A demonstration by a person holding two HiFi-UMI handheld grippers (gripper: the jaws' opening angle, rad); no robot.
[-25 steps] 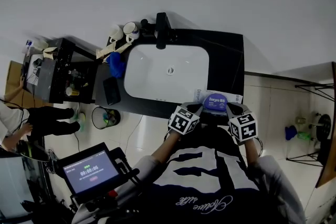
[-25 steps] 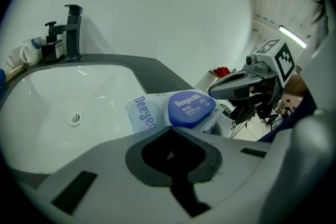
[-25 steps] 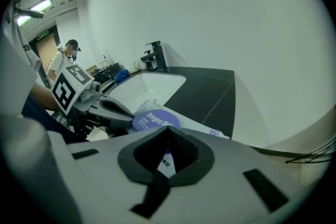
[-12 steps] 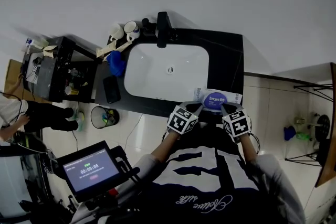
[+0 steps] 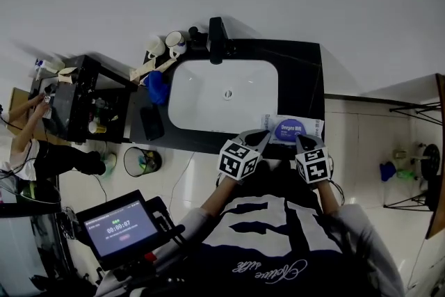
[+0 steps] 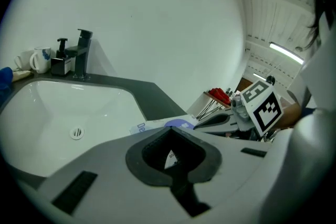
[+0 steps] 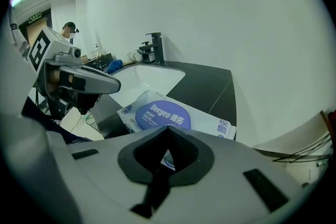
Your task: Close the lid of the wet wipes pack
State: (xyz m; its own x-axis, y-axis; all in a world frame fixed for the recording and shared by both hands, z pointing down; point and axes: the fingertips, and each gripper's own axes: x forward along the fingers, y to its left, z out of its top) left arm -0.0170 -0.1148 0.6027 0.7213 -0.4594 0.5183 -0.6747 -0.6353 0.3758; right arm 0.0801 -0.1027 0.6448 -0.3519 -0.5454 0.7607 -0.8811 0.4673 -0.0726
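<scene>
Nearest, the left gripper and right gripper sit side by side at the counter's front edge, each with its jaws pressed together and nothing between them. Just beyond their tips lies the pack, flat on the dark counter to the right of the sink, its round blue lid lying flat on top. The left gripper is at the pack's left end, the right one near its front edge. Further back, the tap stands behind the sink, with two mugs to its left.
</scene>
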